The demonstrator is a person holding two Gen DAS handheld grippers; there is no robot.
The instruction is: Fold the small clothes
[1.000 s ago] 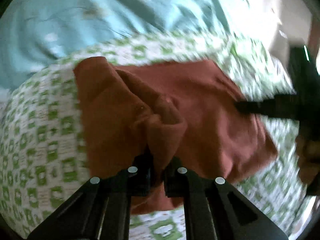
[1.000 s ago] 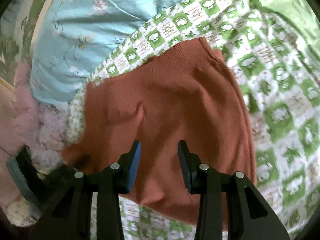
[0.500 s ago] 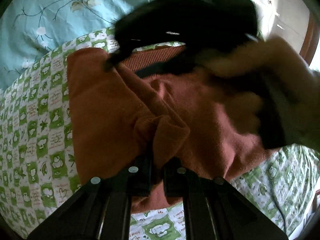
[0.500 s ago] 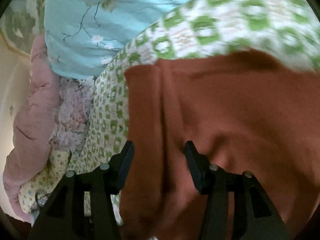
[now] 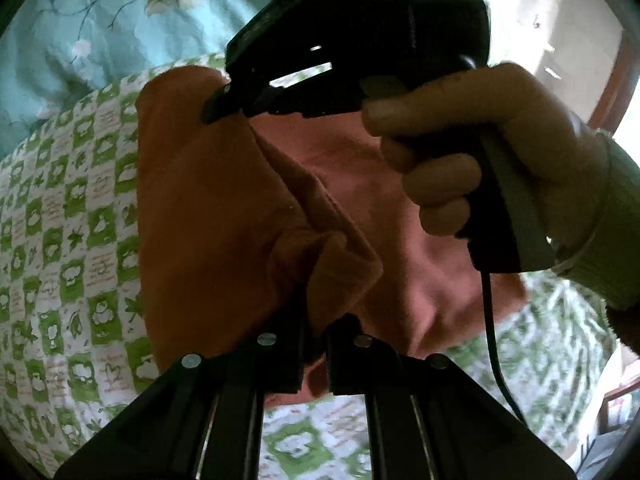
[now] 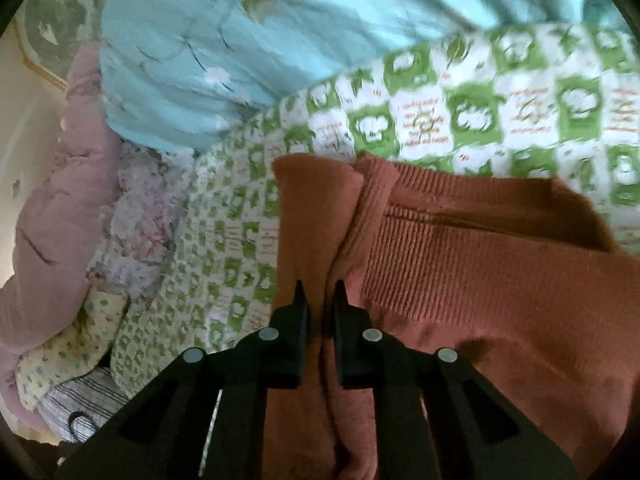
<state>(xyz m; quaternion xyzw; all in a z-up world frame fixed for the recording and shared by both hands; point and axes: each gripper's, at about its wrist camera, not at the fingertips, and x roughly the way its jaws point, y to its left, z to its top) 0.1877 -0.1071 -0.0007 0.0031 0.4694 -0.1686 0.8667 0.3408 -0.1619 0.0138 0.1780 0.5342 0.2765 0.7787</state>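
Note:
A rust-brown knit garment (image 5: 208, 200) lies on the bed, its ribbed hem (image 6: 460, 264) at the far side. My left gripper (image 5: 316, 332) is shut on a bunched fold at the garment's near edge. In the left wrist view, a person's hand (image 5: 460, 140) holds my right gripper (image 5: 224, 104) over the far left corner of the garment. In its own view the right gripper (image 6: 320, 300) has its jaws closing on a fold of the garment (image 6: 312, 220) beside the hem, and cloth fills the narrow gap between its fingers.
A green and white checked sheet (image 5: 60, 240) covers the bed under the garment. A light blue floral quilt (image 6: 240, 40) lies beyond it. A pink padded cover (image 6: 52, 200) and a striped cloth (image 6: 80, 408) lie at the left. A black cable (image 5: 490, 340) hangs from the right gripper.
The right gripper swept across the garment from its right side to the far left corner by the ribbed hem, and its jaws went from wide apart to nearly together on cloth. The left gripper kept its hold.

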